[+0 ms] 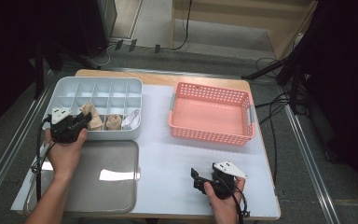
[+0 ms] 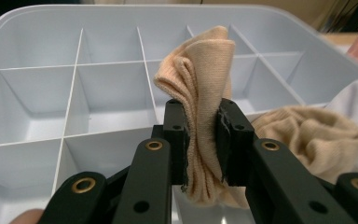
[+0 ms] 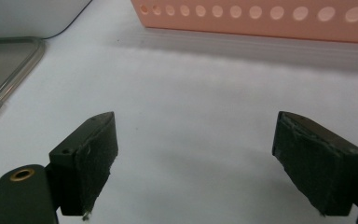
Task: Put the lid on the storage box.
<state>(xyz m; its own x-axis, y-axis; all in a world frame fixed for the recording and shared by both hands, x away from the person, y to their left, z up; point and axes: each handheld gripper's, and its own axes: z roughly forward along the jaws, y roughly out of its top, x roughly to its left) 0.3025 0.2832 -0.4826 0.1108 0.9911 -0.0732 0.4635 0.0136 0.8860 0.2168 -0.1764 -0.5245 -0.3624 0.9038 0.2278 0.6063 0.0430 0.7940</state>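
Clearly the left claw is clamped on a beige sock: in the left gripper view the folded cloth stands upright between the two black pads, squeezed at its middle, with its upper folds rising above the jaws and its lower end hanging below them. The sock is held over the near row of the white divided box, at the compartment just left of a second beige sock that lies bunched in its own cell. In the high view the left claw sits at the box's near edge, above the metal tray. The right claw rests on the white desk with its jaws wide apart and nothing between them, the pink basket beyond. No readable writing or labels appear on anything.
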